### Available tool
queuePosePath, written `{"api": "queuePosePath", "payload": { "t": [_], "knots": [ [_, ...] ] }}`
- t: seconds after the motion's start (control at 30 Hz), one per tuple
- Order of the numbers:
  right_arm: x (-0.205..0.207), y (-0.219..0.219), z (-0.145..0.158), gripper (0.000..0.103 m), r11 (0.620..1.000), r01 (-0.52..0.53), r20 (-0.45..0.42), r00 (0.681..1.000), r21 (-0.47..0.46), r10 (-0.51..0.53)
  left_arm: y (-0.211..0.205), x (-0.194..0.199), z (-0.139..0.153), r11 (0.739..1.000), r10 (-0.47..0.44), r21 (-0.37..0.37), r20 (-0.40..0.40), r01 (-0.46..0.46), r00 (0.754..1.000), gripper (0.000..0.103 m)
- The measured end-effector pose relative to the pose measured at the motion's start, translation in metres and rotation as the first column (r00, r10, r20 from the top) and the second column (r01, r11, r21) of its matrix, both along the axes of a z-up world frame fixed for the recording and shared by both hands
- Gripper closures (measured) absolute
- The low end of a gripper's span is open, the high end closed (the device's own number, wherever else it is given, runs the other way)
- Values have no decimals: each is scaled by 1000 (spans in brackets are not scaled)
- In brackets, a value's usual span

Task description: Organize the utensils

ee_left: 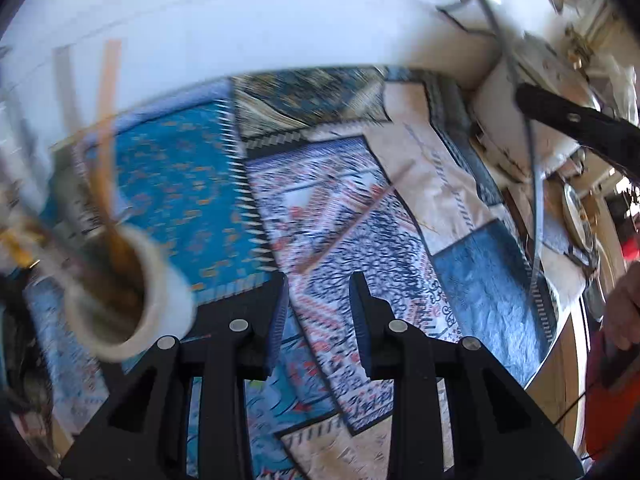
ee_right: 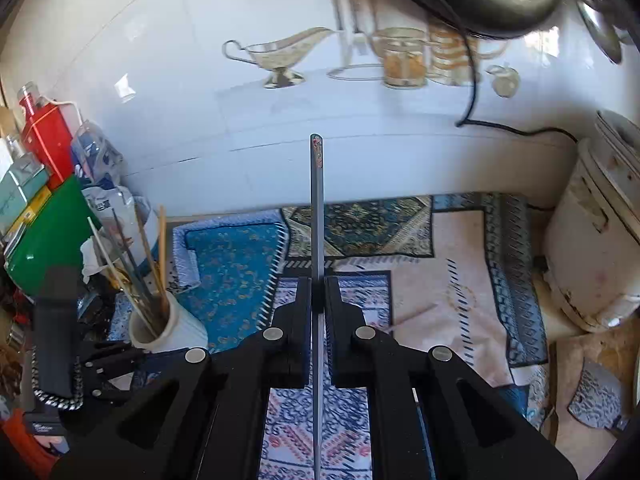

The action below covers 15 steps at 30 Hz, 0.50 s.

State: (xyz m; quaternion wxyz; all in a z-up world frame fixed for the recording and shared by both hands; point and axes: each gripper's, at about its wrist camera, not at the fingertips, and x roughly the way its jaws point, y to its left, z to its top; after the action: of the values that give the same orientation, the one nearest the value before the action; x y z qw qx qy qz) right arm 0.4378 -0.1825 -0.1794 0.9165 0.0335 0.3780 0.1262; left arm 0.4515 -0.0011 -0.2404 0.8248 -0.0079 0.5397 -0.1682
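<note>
Two grippers are at work over a patterned cloth (ee_right: pixel 460 280) on the counter. Nearest the right camera, the right gripper (ee_right: pixel 319 292) is clenched on a slim grey chopstick (ee_right: pixel 316 200), which runs straight up between its pads, its decorated tip standing against the white tiled wall (ee_right: pixel 200 100). In the left camera, the left gripper (ee_left: pixel 319 292) has its fingers released, with a clear gap and nothing between them, only cloth below. Just left of it stands the white utensil holder (ee_left: pixel 132 312), already carrying several chopsticks and thin sticks. One reddish chopstick (ee_left: pixel 344 226) lies loose on the cloth a little beyond the left fingertips.

The step in hand looks like ferrying the grey chopstick to the holder, which sits at the left of the right view, beside a green box (ee_right: pixel 52 232). The next move probably calls for swinging the stick leftward, tilting it tip-down over the holder's mouth, and letting go only once it clears the sticks already inside.
</note>
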Motion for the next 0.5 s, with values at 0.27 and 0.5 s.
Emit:
{"api": "queuePosePath", "payload": {
  "t": [0.27, 0.5],
  "knots": [
    [-19, -71, -24, 97, 993, 121, -82, 989, 9, -120, -74, 66, -66, 978, -142, 133, -129, 159, 981, 73],
    [-30, -100, -48, 97, 986, 164, -141, 977, 28, -159, -114, 97, -89, 960, -194, 172, -170, 223, 966, 73]
  ]
}}
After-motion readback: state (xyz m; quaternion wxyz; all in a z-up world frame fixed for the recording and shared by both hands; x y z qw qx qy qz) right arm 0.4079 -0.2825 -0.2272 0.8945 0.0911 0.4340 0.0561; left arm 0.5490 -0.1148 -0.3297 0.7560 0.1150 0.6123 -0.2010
